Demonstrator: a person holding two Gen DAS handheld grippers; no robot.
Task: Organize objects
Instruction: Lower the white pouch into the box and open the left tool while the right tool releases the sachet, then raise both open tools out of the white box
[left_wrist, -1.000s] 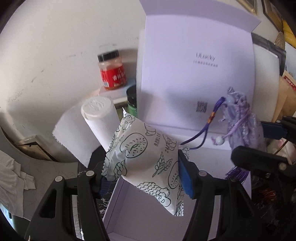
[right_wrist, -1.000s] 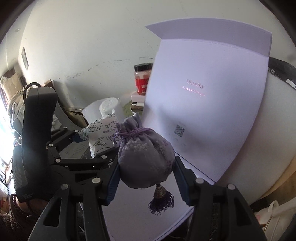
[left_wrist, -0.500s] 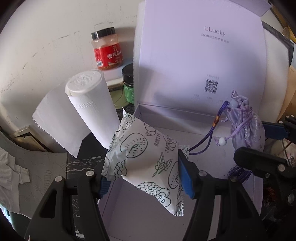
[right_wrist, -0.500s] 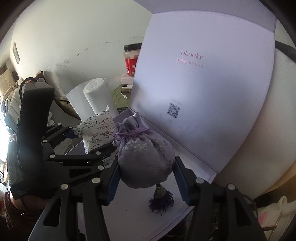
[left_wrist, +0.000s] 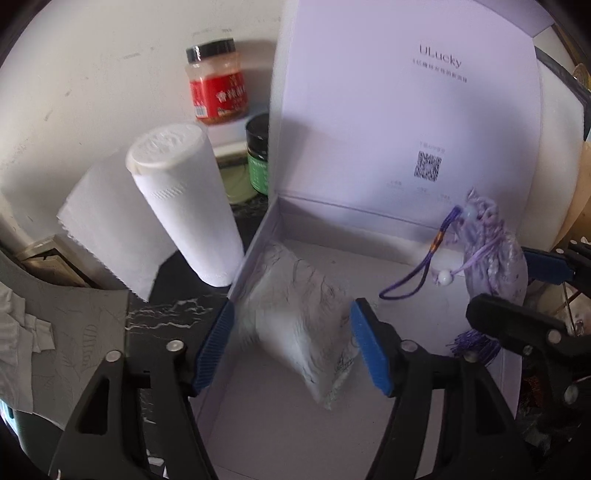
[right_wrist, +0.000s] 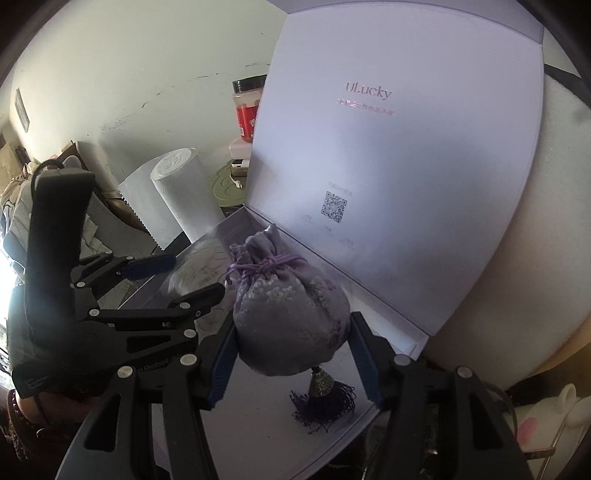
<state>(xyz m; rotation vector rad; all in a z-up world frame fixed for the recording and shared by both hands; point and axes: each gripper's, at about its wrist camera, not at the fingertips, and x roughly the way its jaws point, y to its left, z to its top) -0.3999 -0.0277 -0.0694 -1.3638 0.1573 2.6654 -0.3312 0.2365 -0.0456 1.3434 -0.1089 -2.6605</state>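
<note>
Over the open lavender gift box (left_wrist: 258, 424), our left gripper (left_wrist: 291, 347) opens off a blurred white sachet (left_wrist: 295, 321) while our right gripper (right_wrist: 293, 363) opens around the purple drawstring pouch (right_wrist: 291, 317).

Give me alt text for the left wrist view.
The left tongs are opening over an open lilac box; a blurred white packet sits between them, apparently dropping in. The right tongs flank a purple pouch; a paper roll stands left.

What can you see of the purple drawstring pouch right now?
The purple drawstring pouch is round, of embroidered lilac fabric, gathered and knotted with cord at its neck, a brass-capped purple tassel hanging below. It sits upright over the open lavender box, between the right gripper, whose jaws are opening.
</note>
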